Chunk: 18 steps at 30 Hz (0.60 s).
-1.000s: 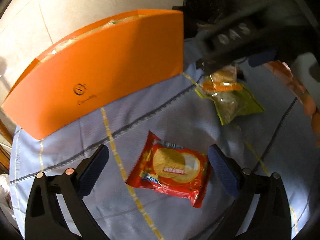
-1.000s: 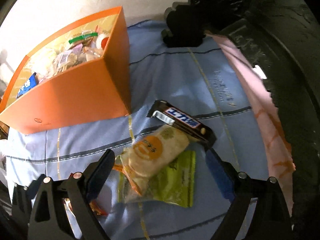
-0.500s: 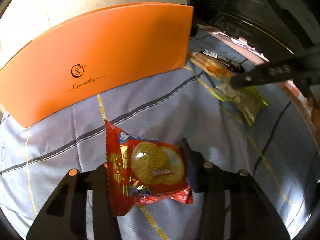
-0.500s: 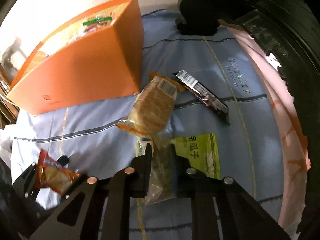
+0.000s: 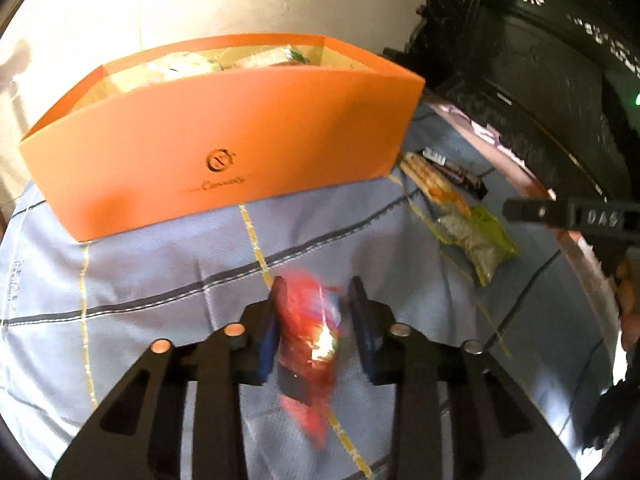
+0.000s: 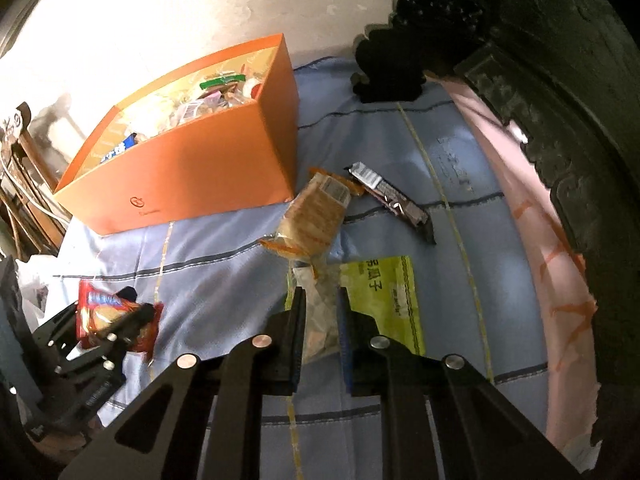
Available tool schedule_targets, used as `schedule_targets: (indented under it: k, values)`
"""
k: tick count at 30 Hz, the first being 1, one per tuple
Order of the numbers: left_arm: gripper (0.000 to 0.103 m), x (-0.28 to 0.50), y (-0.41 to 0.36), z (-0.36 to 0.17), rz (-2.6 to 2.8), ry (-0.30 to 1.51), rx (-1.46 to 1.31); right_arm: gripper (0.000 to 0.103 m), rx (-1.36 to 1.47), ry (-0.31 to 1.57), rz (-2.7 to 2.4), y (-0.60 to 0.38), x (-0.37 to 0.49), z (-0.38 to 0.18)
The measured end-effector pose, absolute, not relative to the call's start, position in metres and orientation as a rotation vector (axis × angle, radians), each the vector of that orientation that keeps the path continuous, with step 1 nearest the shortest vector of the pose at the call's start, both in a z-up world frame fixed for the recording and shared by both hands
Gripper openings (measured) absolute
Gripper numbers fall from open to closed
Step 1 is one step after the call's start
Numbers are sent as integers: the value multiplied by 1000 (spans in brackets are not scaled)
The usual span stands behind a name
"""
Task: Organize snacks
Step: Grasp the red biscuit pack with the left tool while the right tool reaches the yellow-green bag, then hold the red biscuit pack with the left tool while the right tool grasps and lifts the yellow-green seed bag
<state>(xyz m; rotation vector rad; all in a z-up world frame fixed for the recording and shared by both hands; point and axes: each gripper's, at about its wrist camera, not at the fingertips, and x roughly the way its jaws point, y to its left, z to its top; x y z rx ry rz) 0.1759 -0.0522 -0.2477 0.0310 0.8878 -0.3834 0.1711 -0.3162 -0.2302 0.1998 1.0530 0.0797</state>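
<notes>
My left gripper [image 5: 318, 292] has its jaws closing on a red biscuit packet [image 5: 308, 320], which stands on edge between the pads, blurred; the right wrist view shows that packet [image 6: 100, 308] held off the cloth. The right gripper [image 6: 320, 296] is shut on the clear side of a green seed packet [image 6: 380, 300]. Just beyond it, a tan cracker pack [image 6: 316, 212] and a dark chocolate bar [image 6: 392, 200] lie on the blue cloth. An orange box [image 5: 224, 140] holding several snacks stands ahead of both grippers.
A blue checked cloth [image 5: 160, 272] covers the surface. Dark carved furniture [image 6: 560, 80] rises along the right, with a pink cloth [image 6: 540, 240] at its foot. A pale wall stands behind the box. Cables and clutter [image 6: 24, 200] sit at the far left.
Both grippers went from open to shut, the left around the red biscuit packet, the right on the green seed packet. The red packet came up on edge. The box top has come into the left view.
</notes>
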Motion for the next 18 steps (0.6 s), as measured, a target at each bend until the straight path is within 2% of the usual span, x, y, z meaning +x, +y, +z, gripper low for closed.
schedule_targets:
  k: [1,4,5,10,11,12,13,14,18]
  values:
    - [30,175,-50,-245,-380,882,24,16,206,1053,77,-317,171,-231]
    - [30,174,-43,-241,-363,879,11,62,189,1049,69,-318,174,-233]
    - [30,175,-41,-241,-359,882,11,66,165,1039,48,-319,175,-234]
    - [30,177,-33,-253,-318,918,25,67,158,1067,5,-331,180,-248]
    - [33,178,-32,-255,-313,922,20,69,177,1043,-8,-338,177,-246]
    - [39,178,-30,-257,-311,924,16,72,201,1025,-26,-348,174,-245]
    - [57,178,-29,-260,-301,931,18,78,224,1028,-49,-357,174,-247]
    - [70,179,-27,-263,-287,931,18,79,240,1037,-53,-362,175,-249]
    - [79,186,-25,-274,-244,951,20,80,189,1079,71,-342,182,-255]
